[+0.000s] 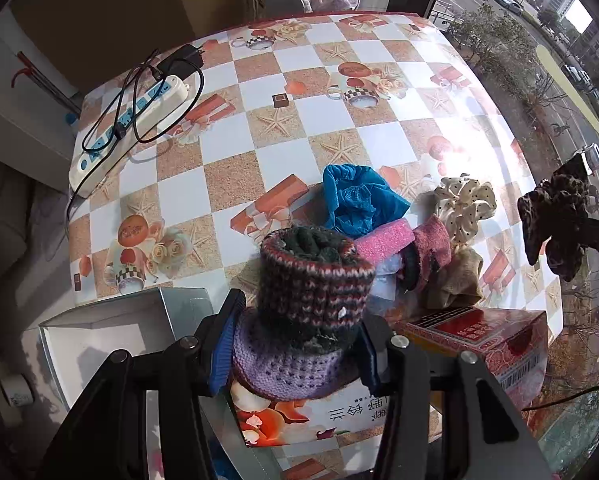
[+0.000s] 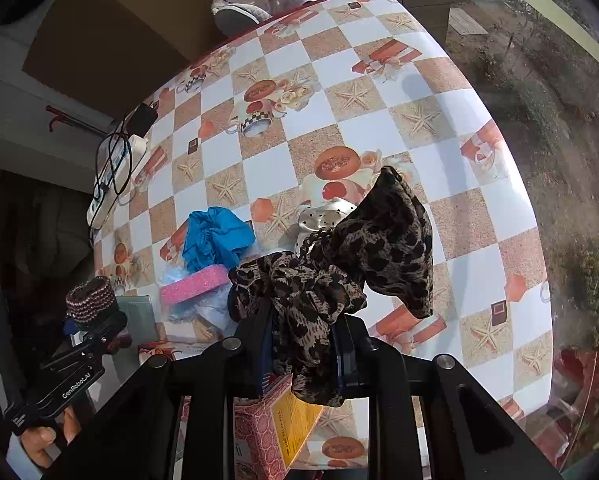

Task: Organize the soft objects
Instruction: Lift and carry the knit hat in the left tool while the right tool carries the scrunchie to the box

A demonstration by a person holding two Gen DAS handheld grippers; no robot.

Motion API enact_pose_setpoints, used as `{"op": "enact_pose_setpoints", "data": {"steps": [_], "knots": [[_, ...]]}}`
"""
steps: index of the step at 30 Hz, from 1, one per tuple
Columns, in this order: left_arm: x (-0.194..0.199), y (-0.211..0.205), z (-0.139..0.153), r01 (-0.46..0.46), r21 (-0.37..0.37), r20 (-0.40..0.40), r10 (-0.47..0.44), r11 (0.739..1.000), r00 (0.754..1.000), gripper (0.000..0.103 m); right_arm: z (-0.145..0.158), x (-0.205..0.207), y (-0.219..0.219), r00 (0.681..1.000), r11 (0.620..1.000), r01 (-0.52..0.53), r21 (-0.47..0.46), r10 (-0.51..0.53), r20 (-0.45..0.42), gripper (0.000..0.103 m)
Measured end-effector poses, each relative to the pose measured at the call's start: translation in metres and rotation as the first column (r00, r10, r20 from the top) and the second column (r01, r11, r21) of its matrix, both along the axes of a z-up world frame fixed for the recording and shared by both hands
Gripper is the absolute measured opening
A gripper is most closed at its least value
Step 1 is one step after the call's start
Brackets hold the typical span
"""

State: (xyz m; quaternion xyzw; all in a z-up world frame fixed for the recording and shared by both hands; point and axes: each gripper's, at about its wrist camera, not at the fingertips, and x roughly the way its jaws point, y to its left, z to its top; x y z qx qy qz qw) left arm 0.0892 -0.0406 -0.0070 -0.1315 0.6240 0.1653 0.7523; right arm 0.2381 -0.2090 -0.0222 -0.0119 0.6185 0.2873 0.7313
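Note:
My left gripper [image 1: 295, 340] is shut on a striped knitted sock [image 1: 311, 280] with a purple band, held above a printed box [image 1: 339, 416]. The left gripper also shows in the right wrist view [image 2: 95, 320]. My right gripper [image 2: 303, 348] is shut on a leopard-print scarf [image 2: 339, 260], held above the table; it also shows at the right of the left wrist view [image 1: 555, 216]. On the table lie a blue cloth [image 1: 355, 196], a pink sponge [image 1: 383, 236], a pink sock [image 1: 431, 248], a polka-dot scrunchie [image 1: 467, 200] and a tan cloth [image 1: 459, 276].
An open white box [image 1: 103, 328] sits at the lower left. A red patterned box [image 1: 495, 336] lies at the lower right. A power strip [image 1: 127, 128] with black cables rests at the table's far left. The checkered table [image 1: 299, 128] ends at a window on the right.

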Motion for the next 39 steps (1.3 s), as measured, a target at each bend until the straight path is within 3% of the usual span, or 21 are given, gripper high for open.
{"op": "enact_pose_setpoints", "data": {"steps": [8,19,39], "knots": [[-0.039,-0.019,0.019,0.028,-0.004,0.022,-0.028,1.000,0.999,0.054,0.020,-0.040,0.005,0.999,0.999,-0.041,0.004,0.041,0.026,0.025],[-0.090,-0.021,0.035,-0.004,-0.026,0.048,0.006,1.000,0.999,0.055,0.041,-0.096,0.027,0.992,0.993,-0.114,0.006,0.113,0.055,0.025],[-0.173,0.013,0.044,-0.144,-0.031,0.093,0.146,0.989,0.985,0.054,0.057,-0.183,0.100,0.945,0.948,-0.316,-0.031,0.318,0.082,0.025]]}}
